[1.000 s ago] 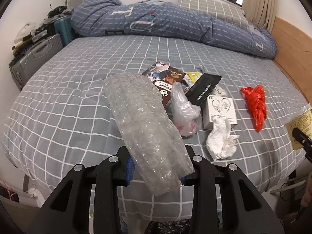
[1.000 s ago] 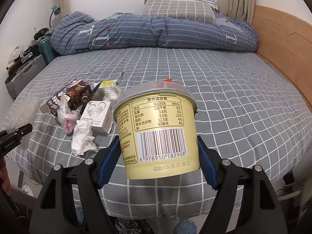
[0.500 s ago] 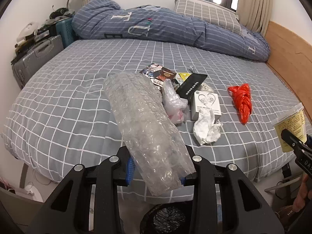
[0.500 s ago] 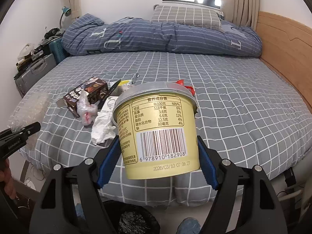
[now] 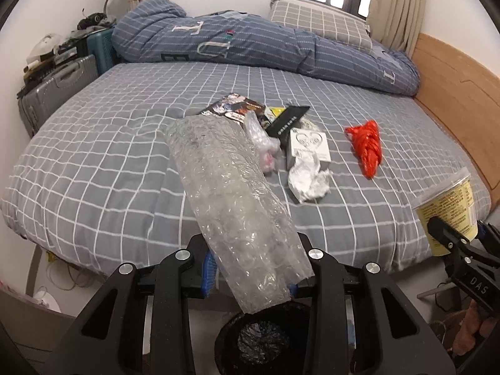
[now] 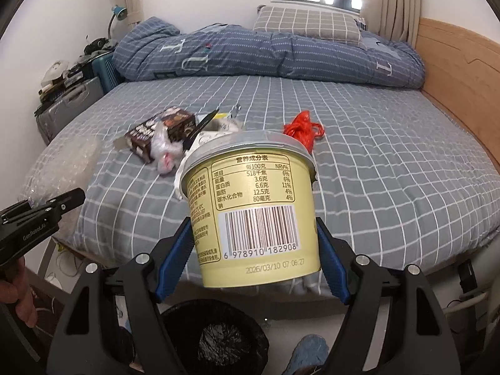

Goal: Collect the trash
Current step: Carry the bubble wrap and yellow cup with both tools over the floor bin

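My left gripper [image 5: 251,270] is shut on a roll of clear bubble wrap [image 5: 231,200], held above a black-lined trash bin [image 5: 262,340] on the floor by the bed. My right gripper [image 6: 253,262] is shut on a pale yellow cup [image 6: 253,215] with a barcode, above the same bin [image 6: 218,340]. The cup also shows at the right edge of the left wrist view [image 5: 450,206]. On the bed lie a dark snack box [image 5: 234,109], a clear plastic bag [image 5: 262,143], a black packet [image 5: 287,122], a white box [image 5: 309,143], crumpled white tissue [image 5: 309,178] and a red net bag [image 5: 367,147].
The grey checked bed [image 5: 103,156] has a rolled blue duvet [image 5: 250,47] and a pillow [image 5: 318,25] at its far end. Suitcases [image 5: 59,87] stand at the left wall. A wooden headboard [image 5: 456,75] runs along the right side.
Both grippers have pulled back from the bed with their loads still held. The trash bin has come into view below each gripper.
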